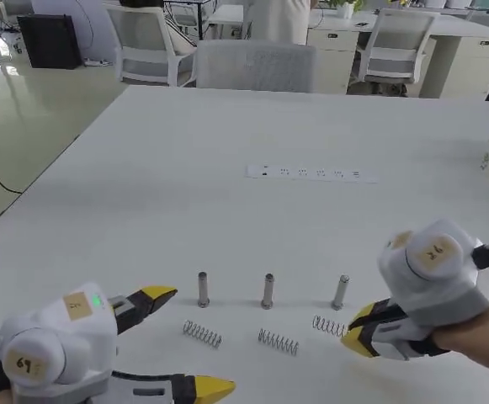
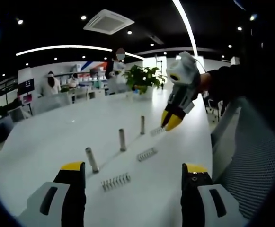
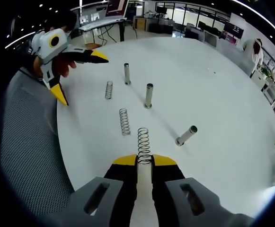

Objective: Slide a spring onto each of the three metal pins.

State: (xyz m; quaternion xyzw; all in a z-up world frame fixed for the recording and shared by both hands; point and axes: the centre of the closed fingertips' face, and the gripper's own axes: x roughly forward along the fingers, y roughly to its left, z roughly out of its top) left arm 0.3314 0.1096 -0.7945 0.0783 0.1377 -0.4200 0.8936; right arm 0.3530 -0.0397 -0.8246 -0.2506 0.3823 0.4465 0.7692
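Pinching the near end of the rightmost spring (image 3: 144, 139) with the right gripper (image 3: 144, 160), jaws almost pressed together; holding the left gripper (image 2: 133, 166) idle, jaws spread wide. Lies flat on the counter (image 1: 227, 135) just before the rightmost pin (image 1: 341, 291), long axis running straight out from the jaws. Keep the grip light, lift, swing the coil vertical, centre its open end over the upright pin, lower straight.

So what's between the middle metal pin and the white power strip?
Nothing: bare white tabletop runs from the upright grey middle metal pin to the flat white power strip, per the head view.
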